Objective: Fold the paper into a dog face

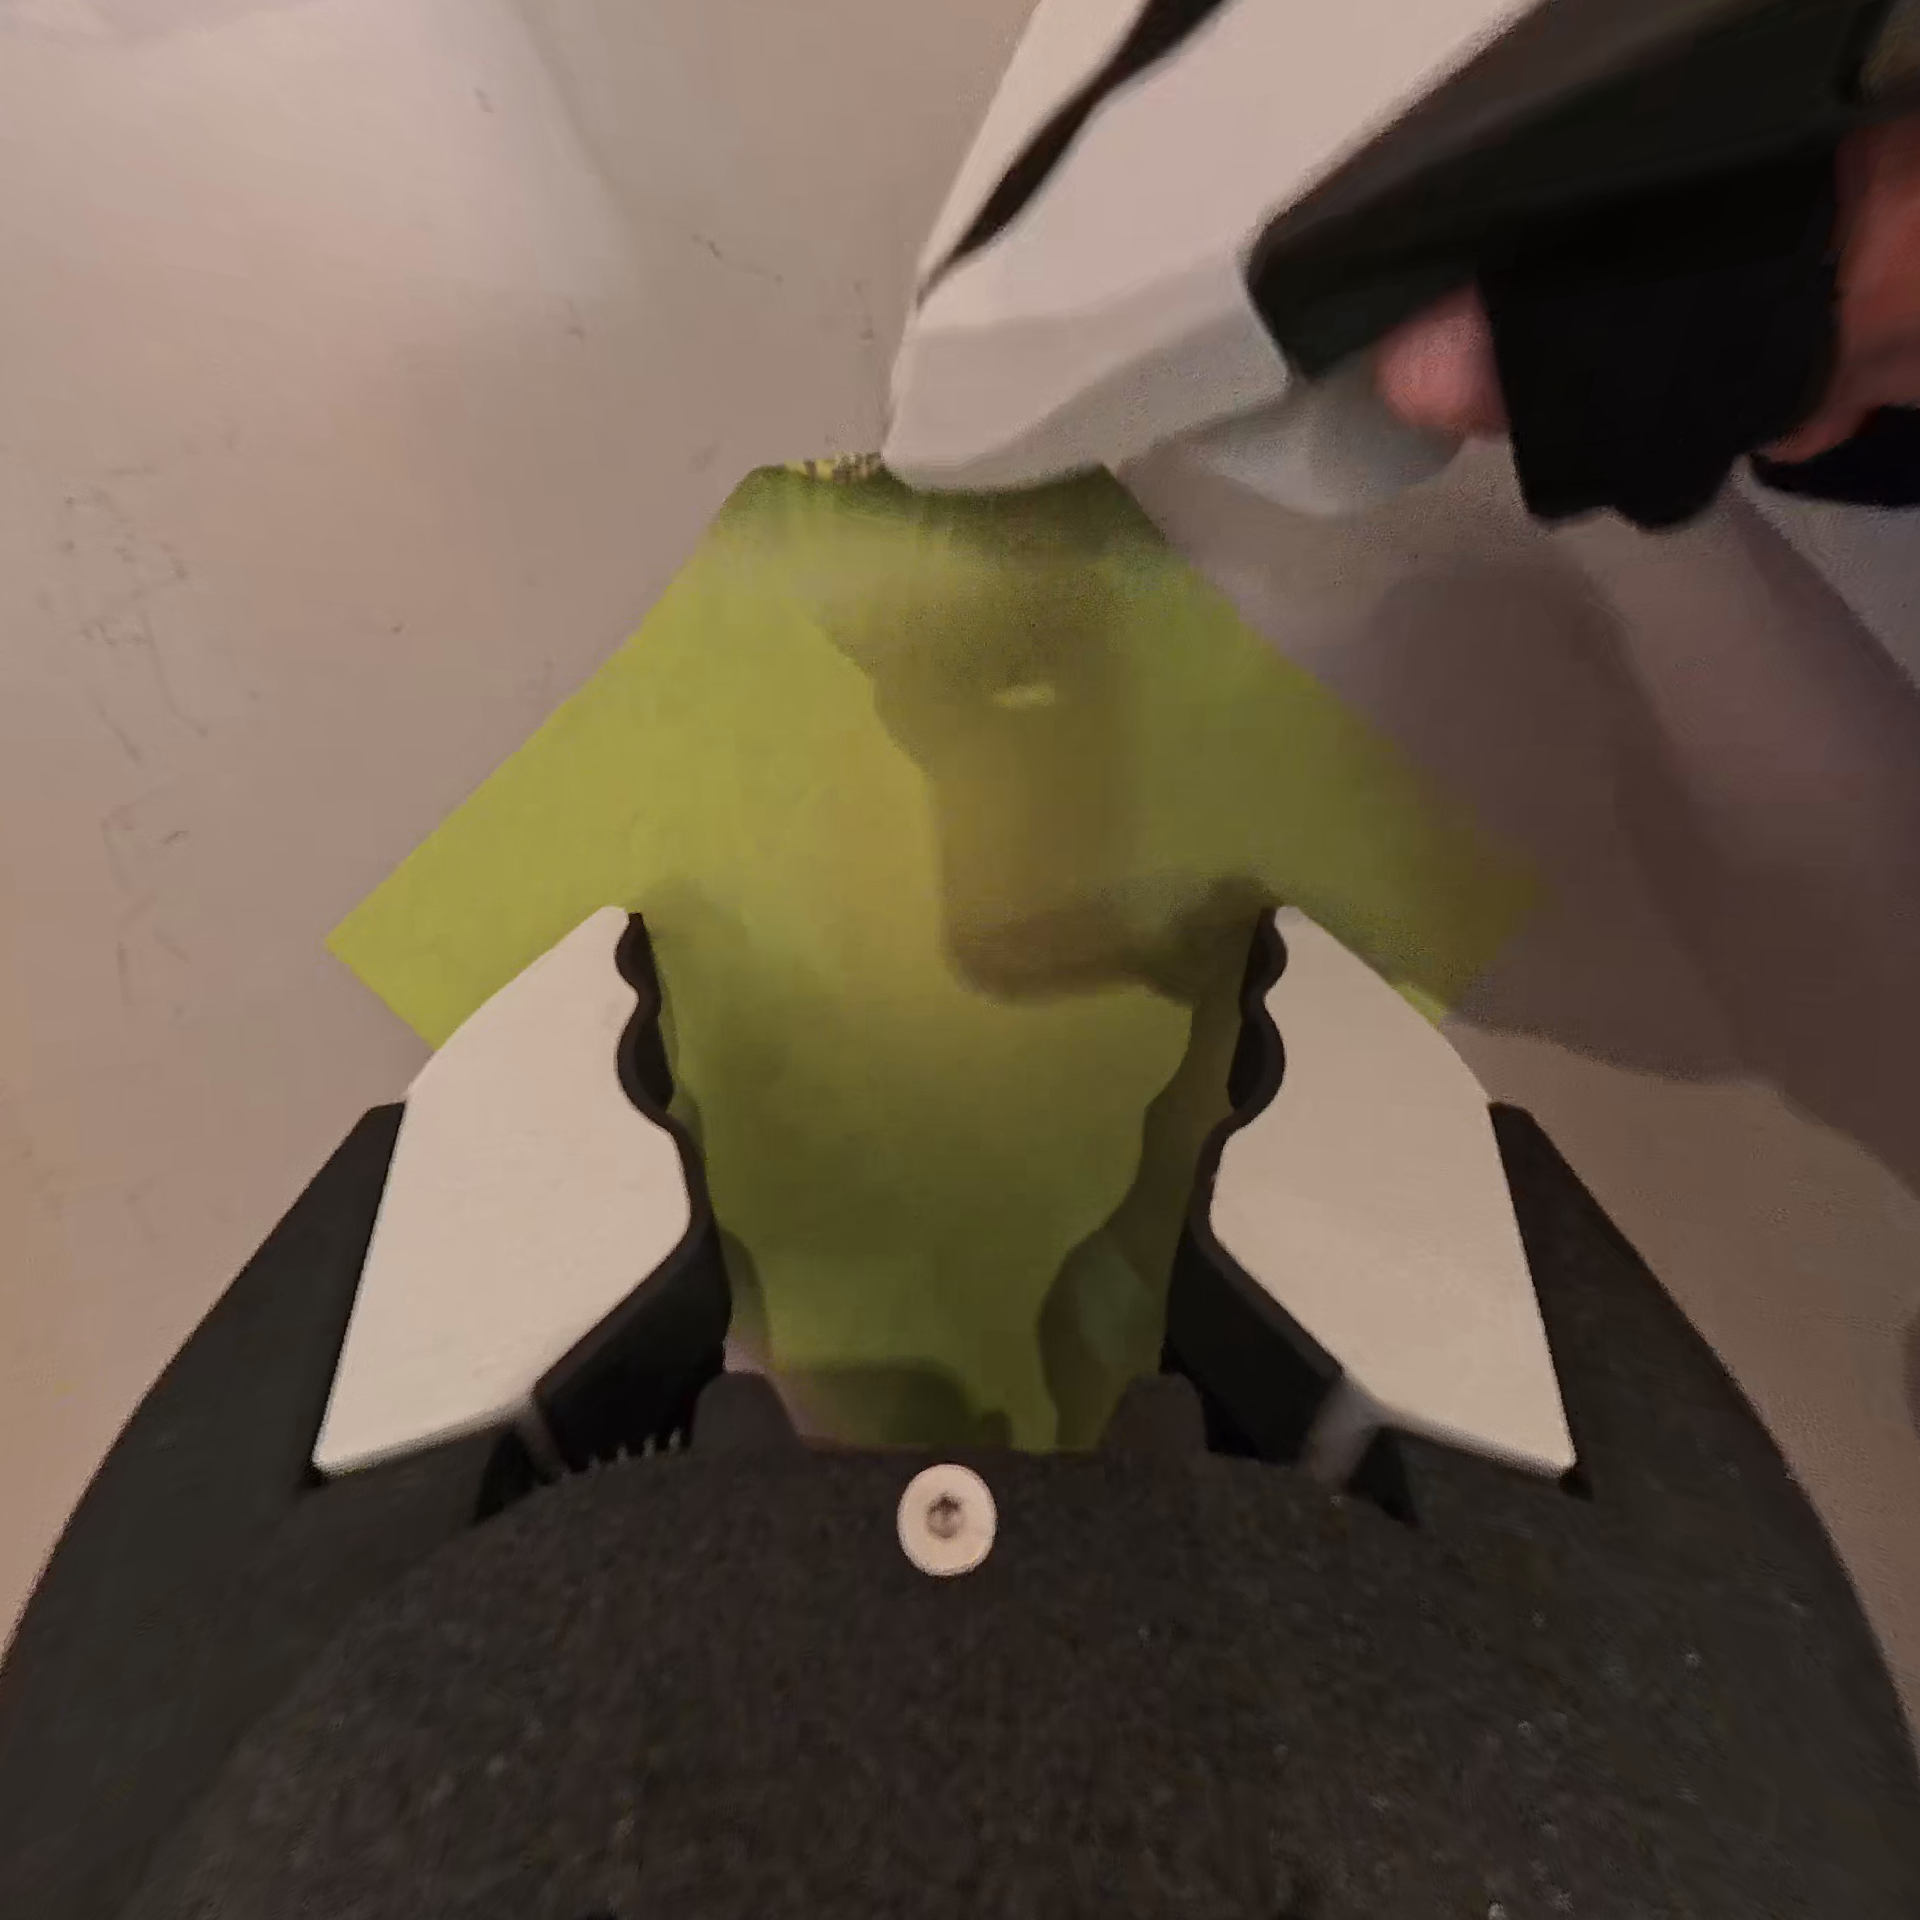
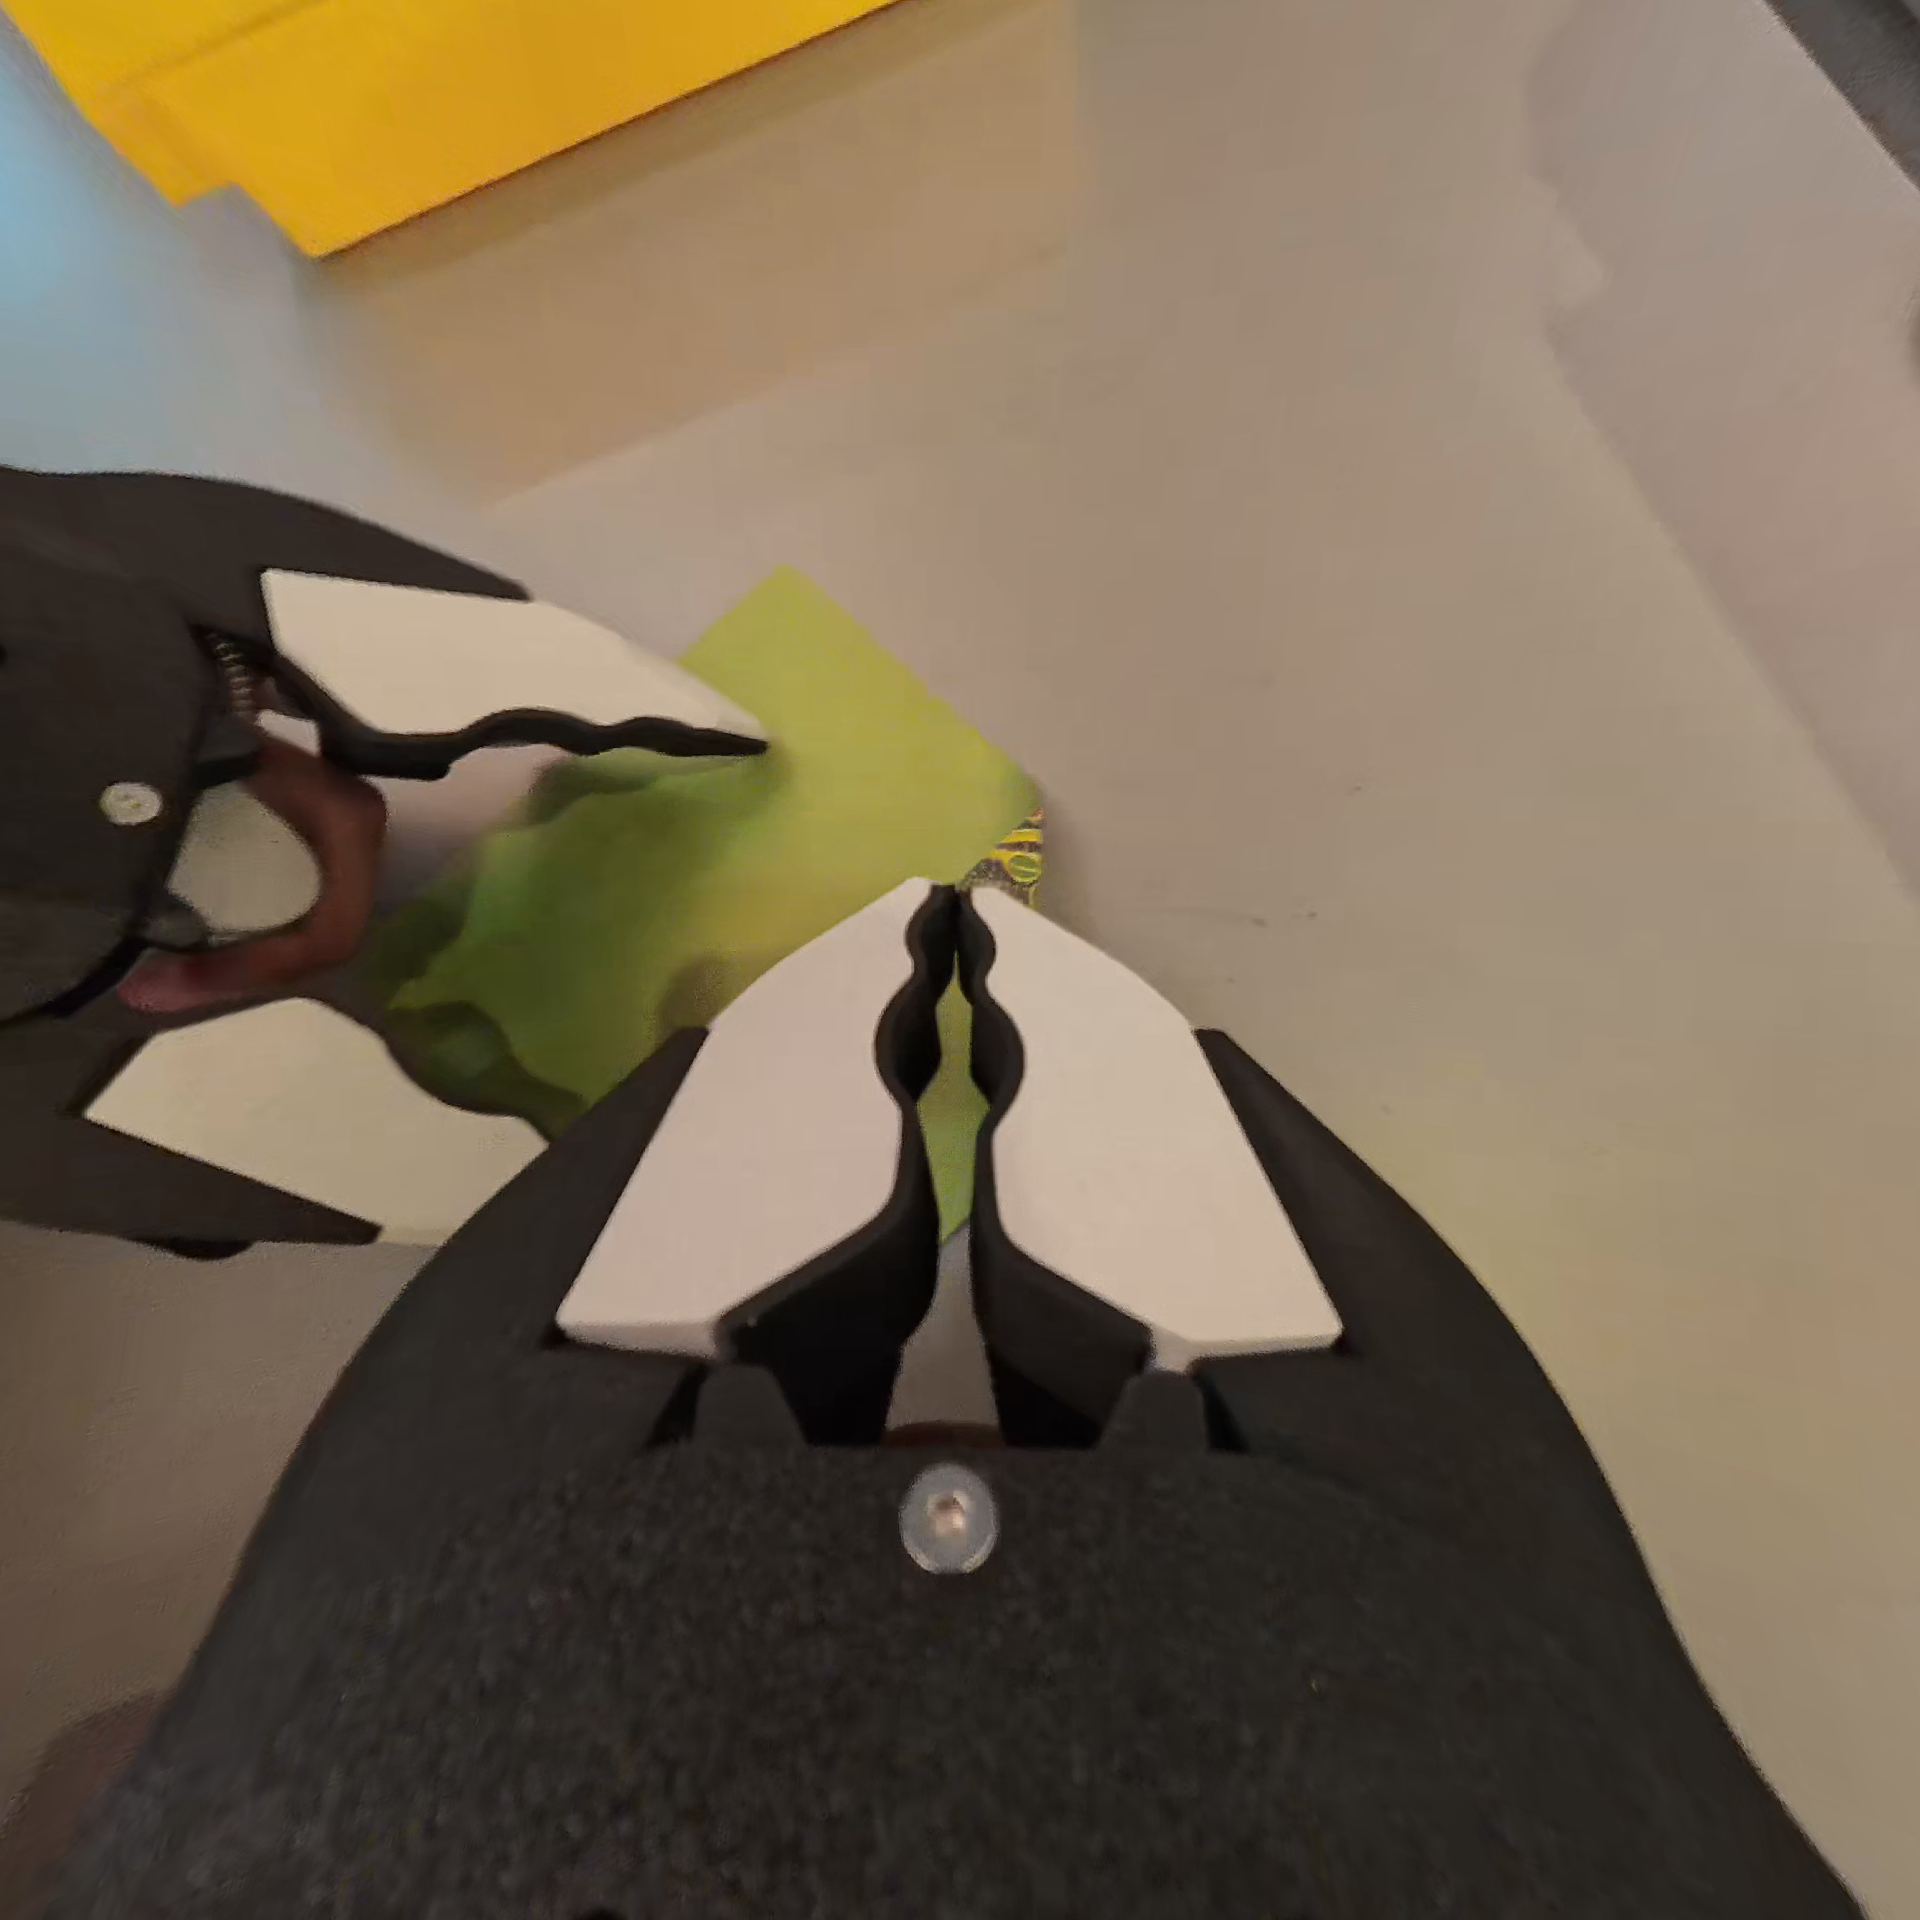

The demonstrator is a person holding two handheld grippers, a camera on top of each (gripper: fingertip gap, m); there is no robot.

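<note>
Black textured tongs (image 2: pixel 954 904) with white wavy-edged fingers (image 2: pixel 748 1143), silver screw (image 2: pixel 948 1525).

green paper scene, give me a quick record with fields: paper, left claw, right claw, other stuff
paper: green paper, flat on the white table, patterned underside peeking at its far corner
left claw: left claw open, fingers spread over the near part of the paper
right claw: right claw shut, tips at the paper's patterned corner; whether it pinches the paper is unclear
other stuff: yellow sheets farther off on the table
</note>
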